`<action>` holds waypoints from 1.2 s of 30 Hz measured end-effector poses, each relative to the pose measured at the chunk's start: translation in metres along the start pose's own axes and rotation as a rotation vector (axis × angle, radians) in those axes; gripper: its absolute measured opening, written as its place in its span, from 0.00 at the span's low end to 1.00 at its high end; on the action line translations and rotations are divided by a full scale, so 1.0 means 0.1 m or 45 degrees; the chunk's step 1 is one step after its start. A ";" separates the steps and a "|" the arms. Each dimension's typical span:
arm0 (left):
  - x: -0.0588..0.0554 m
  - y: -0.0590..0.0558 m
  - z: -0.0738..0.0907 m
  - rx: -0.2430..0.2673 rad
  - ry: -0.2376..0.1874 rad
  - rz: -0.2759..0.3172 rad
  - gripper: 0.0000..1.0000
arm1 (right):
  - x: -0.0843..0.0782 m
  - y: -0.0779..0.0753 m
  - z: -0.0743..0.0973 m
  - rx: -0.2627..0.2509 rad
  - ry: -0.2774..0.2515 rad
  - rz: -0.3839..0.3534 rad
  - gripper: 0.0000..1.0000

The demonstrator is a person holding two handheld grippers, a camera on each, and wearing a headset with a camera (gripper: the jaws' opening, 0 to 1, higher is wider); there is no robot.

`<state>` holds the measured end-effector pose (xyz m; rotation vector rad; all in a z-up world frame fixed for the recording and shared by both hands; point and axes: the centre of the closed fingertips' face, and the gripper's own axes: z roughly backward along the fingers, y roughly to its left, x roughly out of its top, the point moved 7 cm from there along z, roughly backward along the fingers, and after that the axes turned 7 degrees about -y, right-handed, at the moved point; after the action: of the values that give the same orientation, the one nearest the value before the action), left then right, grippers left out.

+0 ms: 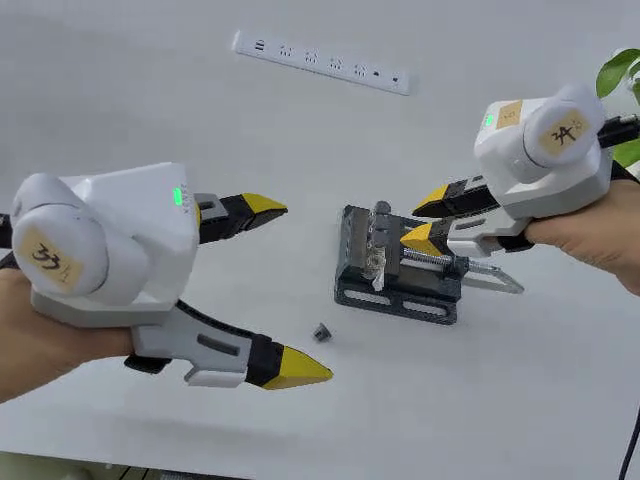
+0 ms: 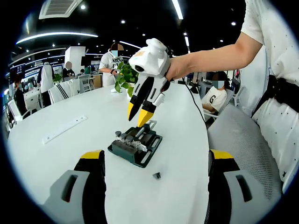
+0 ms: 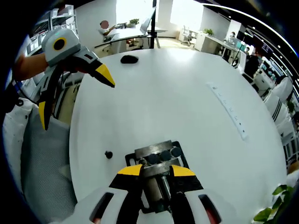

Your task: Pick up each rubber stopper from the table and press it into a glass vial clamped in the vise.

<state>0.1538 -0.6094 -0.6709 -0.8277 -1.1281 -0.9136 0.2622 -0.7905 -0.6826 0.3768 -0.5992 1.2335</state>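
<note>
A small dark rubber stopper point(image 1: 321, 332) point(image 2: 156, 176) point(image 3: 108, 154) lies on the white table just in front of the dark vise point(image 1: 395, 285) point(image 2: 135, 148) point(image 3: 180, 151). Glass vials point(image 1: 377, 250) point(image 2: 126, 136) stand upright in the vise's clamp, and from above several show dark stoppered tops point(image 3: 163, 156). My left gripper point(image 1: 285, 288) point(image 2: 154, 158) is open wide to the left of the vise, with the loose stopper near its lower jaw. My right gripper point(image 1: 425, 220) point(image 3: 156, 171) hovers over the right side of the vise, narrowly open and holding nothing.
A white power strip point(image 1: 320, 60) point(image 2: 65, 129) point(image 3: 229, 112) lies at the far side of the table. A green plant point(image 1: 620, 75) point(image 2: 124, 77) stands at the right edge. The vise's handle point(image 1: 495, 280) sticks out to the right. A black object point(image 3: 128, 59) lies far off.
</note>
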 end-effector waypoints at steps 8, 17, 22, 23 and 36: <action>0.01 0.00 0.05 0.015 0.012 -0.007 0.95 | -0.04 0.03 0.13 -0.044 -0.082 -0.050 0.23; 0.01 -0.01 0.10 0.032 0.034 -0.014 0.97 | -0.14 0.10 0.27 -0.088 -0.165 -0.117 0.32; 0.01 -0.01 0.12 0.038 0.043 -0.022 0.98 | -0.19 0.15 0.31 -0.106 -0.211 -0.144 0.34; 0.01 -0.02 0.13 0.038 0.044 -0.022 0.98 | -0.19 0.16 0.32 -0.109 -0.224 -0.148 0.35; 0.00 -0.04 0.15 0.036 0.072 -0.027 0.99 | -0.36 0.30 0.43 -0.118 -0.337 -0.204 0.48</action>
<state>0.1442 -0.5973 -0.6668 -0.7637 -1.1000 -0.9310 0.2169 -0.8340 -0.6726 0.5047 -0.8336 1.0056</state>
